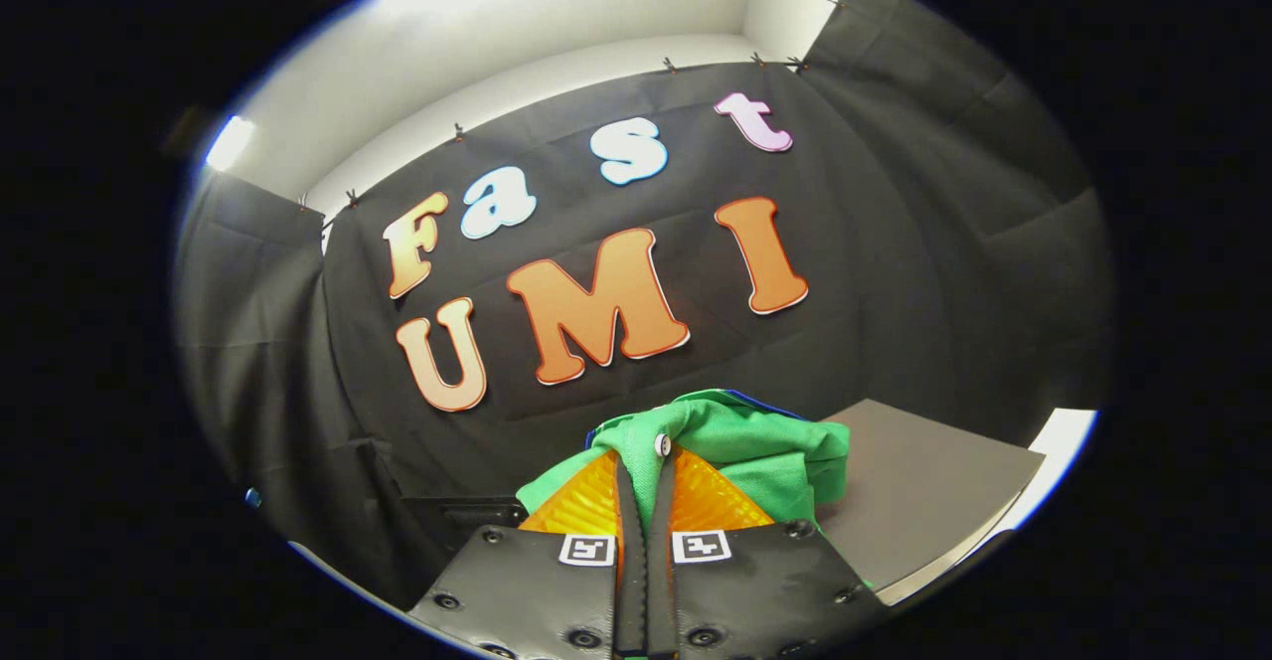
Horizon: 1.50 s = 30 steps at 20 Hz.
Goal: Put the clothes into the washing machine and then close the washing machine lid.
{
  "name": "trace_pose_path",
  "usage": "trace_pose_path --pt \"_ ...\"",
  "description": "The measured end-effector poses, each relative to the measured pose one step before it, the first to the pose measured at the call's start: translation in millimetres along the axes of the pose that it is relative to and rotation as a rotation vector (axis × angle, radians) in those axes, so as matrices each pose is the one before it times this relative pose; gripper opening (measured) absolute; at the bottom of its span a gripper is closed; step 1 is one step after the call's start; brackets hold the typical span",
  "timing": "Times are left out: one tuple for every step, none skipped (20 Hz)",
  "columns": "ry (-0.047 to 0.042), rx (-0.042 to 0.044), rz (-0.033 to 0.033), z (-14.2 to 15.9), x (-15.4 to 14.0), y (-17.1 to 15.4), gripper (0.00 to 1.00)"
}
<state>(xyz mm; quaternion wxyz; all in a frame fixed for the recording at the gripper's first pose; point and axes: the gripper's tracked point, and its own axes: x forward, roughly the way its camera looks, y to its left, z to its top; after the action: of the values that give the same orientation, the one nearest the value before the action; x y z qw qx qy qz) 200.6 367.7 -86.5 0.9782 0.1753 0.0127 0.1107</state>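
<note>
The green garment (pixel 740 441) is a soft, matte knit, bunched into a rumpled mound with rounded folds; a thin blue edge peeks out along its top, and a small white button sits at the front of the bundle, right where the fingertips meet. It looks like a polo-type shirt, though the bunching hides most of its shape.

The gripper (pixel 646 471) has two orange fingers (pixel 586 506) with a ribbed, slightly translucent surface, each tapering to a point and edged in black. They are mounted on flat black plates studded with screws, and each plate carries a small square black-and-white marker. The fingers are pressed nearly together, with just a narrow dark slit between them, and a fold of the green cloth is pinched in that slit; both fingers bear on the fabric.

The tool is tilted upward, so that it looks at the booth's black cloth wall and the pale ceiling above it. The garment hangs bunched at and just beyond the fingertips, spilling more to the right of them and lifted off any surface.

Beyond the cloth, to the right and lower, lies a flat grey panel (pixel 924 491) with a smooth matte face and a lighter rim; whether it belongs to the washing machine I cannot tell.
</note>
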Motion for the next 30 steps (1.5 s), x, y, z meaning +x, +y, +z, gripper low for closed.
trace_pose_path --pt "-0.00996 -0.00189 0.00782 4.15 -1.87 1.94 0.08" --pt "-0.01344 -0.00119 0.00756 3.38 0.62 1.46 0.08" --pt "-0.01361 -0.00432 0.00563 4.59 -2.33 1.27 0.08" --pt "-0.0105 -0.00851 0.00364 10.84 -10.18 5.53 0.08" --pt "-0.00847 -0.01198 0.00611 7.94 -5.51 6.66 0.08" --pt "-0.00466 -0.0148 0.01203 10.16 0.38 18.05 0.08" --pt "-0.00659 -0.01648 0.01442 6.69 5.86 16.06 0.08" --pt "-0.00722 -0.01685 0.01754 5.02 6.65 15.57 0.08" --pt "-0.00666 -0.01405 0.0174 4.8 3.1 12.64 0.08" --pt "-0.00357 -0.01159 0.01791 4.13 -1.68 11.39 0.08" --pt "-0.00364 -0.01174 0.01546 3.61 2.06 12.02 0.08" --pt "-0.00399 -0.01028 0.014 3.53 3.53 13.1 0.08" --pt "-0.00807 -0.00801 0.01703 4.57 5.09 13.31 0.08" --pt "-0.0044 -0.00854 0.01829 3.09 4.45 13.42 0.07" --pt "-0.00547 -0.00579 0.01618 2.3 6.04 12.36 0.07" --pt "-0.00366 -0.0002 0.01791 1.48 5.76 13.13 0.07" --pt "-0.00265 0.00082 0.02089 1.23 4.95 11.81 0.08" --pt "-0.00018 0.00023 0.01771 -0.03 6.14 12.79 0.07" --pt "0.00182 0.00034 0.01657 -2.94 6.48 10.94 0.08" --pt "0.00471 -0.00043 0.01686 -4.15 6.54 11.48 0.08" --pt "0.00625 -0.00205 0.01268 -4.43 7.52 10.68 0.08" --pt "0.00908 0.00087 0.01178 -6.98 7.92 10.32 0.08" --pt "0.01215 0.004 0.01561 -7.74 8.2 11.12 0.08" --pt "0.01124 0.00442 0.01468 -8.9 8.76 10.67 0.08" --pt "0.0148 0.00571 0.01538 -10.08 7.55 10.62 0.08" --pt "0.01454 0.00452 0.01493 -12.18 8.57 9.87 0.08" --pt "0.01604 0.00053 0.01101 -11.04 5.44 9.44 0.08" --pt "0.01876 -0.00098 0.01013 -13.68 6.96 7.95 0.08" --pt "0.02023 0.00503 0.01306 -13.84 8.7 8.09 0.08" --pt "0.0135 0.00815 0.0088 -14.27 8.26 7.12 0.08"
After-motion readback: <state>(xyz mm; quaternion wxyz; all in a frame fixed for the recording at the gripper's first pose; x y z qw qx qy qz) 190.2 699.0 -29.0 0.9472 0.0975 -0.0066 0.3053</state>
